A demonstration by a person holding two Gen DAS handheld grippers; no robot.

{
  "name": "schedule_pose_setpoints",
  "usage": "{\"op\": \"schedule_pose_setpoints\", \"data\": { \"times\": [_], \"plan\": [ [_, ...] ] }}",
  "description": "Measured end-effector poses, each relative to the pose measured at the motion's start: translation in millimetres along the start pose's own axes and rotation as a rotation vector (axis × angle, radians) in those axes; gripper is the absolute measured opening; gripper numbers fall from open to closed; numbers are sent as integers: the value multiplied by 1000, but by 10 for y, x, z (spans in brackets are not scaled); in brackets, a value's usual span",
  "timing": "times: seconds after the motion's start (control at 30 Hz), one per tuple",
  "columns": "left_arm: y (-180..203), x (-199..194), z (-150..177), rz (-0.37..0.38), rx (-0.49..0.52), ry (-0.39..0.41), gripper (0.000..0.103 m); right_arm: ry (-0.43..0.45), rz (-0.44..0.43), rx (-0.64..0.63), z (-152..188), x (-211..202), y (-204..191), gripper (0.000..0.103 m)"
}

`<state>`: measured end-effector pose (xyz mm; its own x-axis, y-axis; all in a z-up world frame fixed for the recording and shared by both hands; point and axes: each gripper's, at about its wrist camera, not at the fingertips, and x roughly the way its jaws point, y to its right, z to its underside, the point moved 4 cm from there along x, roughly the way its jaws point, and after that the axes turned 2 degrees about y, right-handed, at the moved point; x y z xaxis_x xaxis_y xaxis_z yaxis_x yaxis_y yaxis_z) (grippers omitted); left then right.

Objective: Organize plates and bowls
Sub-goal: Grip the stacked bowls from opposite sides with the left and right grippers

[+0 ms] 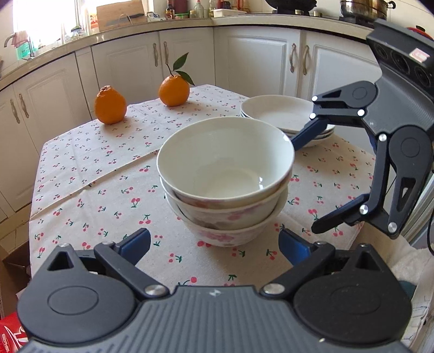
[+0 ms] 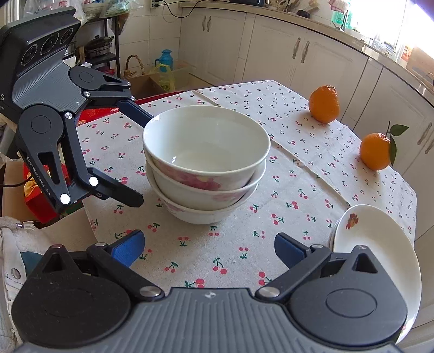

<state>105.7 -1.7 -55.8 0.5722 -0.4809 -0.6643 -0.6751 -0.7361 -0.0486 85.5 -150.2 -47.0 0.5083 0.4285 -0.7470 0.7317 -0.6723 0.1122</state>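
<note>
Bowls point(image 1: 225, 179), three, nested, mid-table point(image 1: 108, 168). Plates point(image 1: 282, 114) stacked beyond bowls. Left hand-held gripper point(image 1: 214, 244) and right hand-held gripper point(image 2: 208, 247) flanked bowls, both spread wide, gripping nothing.

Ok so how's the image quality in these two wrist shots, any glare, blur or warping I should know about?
Left wrist view: the window at upper left is blown out white, the countertop bows from fisheye warp, and the bowl stack looks slightly soft. Right wrist view: the window at upper right is overexposed, the cabinets curve, the bowl stack is sharp.
</note>
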Motion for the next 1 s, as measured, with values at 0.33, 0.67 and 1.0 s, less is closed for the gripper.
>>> {"op": "schedule_pose_setpoints", "data": {
  "times": [0.33, 0.67, 1.0],
  "plan": [
    [-122, 203, -48, 76, 119, -61, 100, -17, -60, -77, -180, 272, 92, 103],
    [-202, 363, -58, 195, 175, -105, 94, -44, -140, -99, -235, 405, 197, 103],
    [-226, 381, -126, 297, 232, -128, 88, -38, -234, -113, -278, 389, 207, 95]
  ]
}}
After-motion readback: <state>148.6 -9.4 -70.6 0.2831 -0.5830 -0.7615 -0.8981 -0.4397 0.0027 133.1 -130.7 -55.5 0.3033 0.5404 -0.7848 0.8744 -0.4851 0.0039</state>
